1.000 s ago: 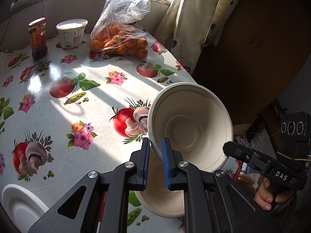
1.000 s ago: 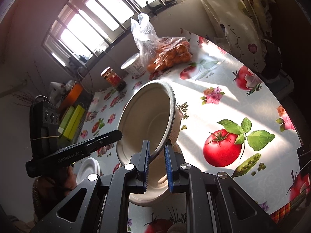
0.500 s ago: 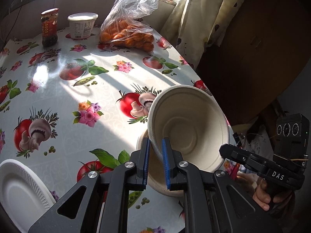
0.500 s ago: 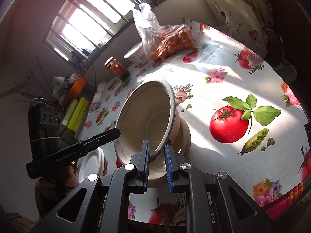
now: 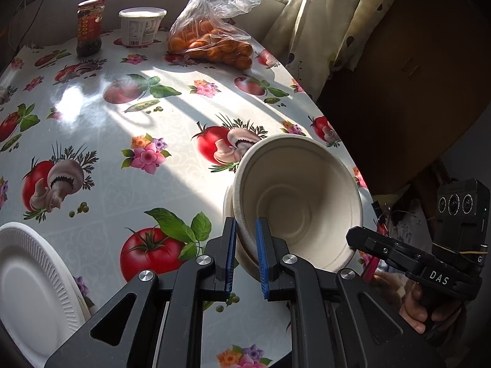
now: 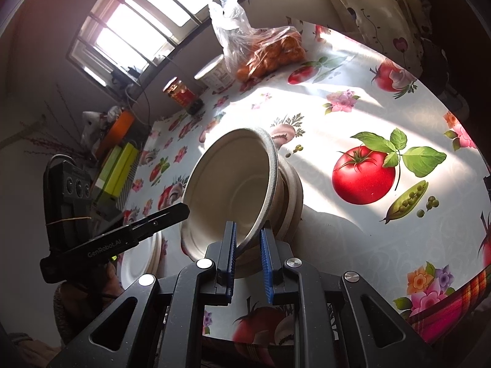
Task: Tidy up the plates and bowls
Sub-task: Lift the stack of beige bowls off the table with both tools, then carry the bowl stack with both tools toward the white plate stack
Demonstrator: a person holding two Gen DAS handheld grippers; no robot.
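A beige paper bowl [image 5: 300, 202] hangs tilted, its base sunk into the mouth of another beige bowl [image 6: 291, 190] that stands on the table. My left gripper [image 5: 245, 224] is shut on the tilted bowl's near rim. My right gripper [image 6: 247, 230] is shut on the opposite rim of the same bowl [image 6: 227, 184]. In each wrist view the other gripper reaches in from the side, held by a hand. Only a sliver of the lower bowl [image 5: 228, 202] shows in the left wrist view. A white ribbed plate [image 5: 27, 282] lies at the near left table edge.
At the far end of the flowered tablecloth [image 5: 101, 165] stand a bag of oranges [image 5: 211, 43], a white tub [image 5: 141, 26] and a dark jar [image 5: 89, 27]. The round table edge [image 5: 337, 141] falls off right of the bowls, by a curtain [image 5: 322, 24].
Both grippers have carried the tilted bowl down and toward the near side of the table. It now sits into the lower bowl, and more of the white plate shows.
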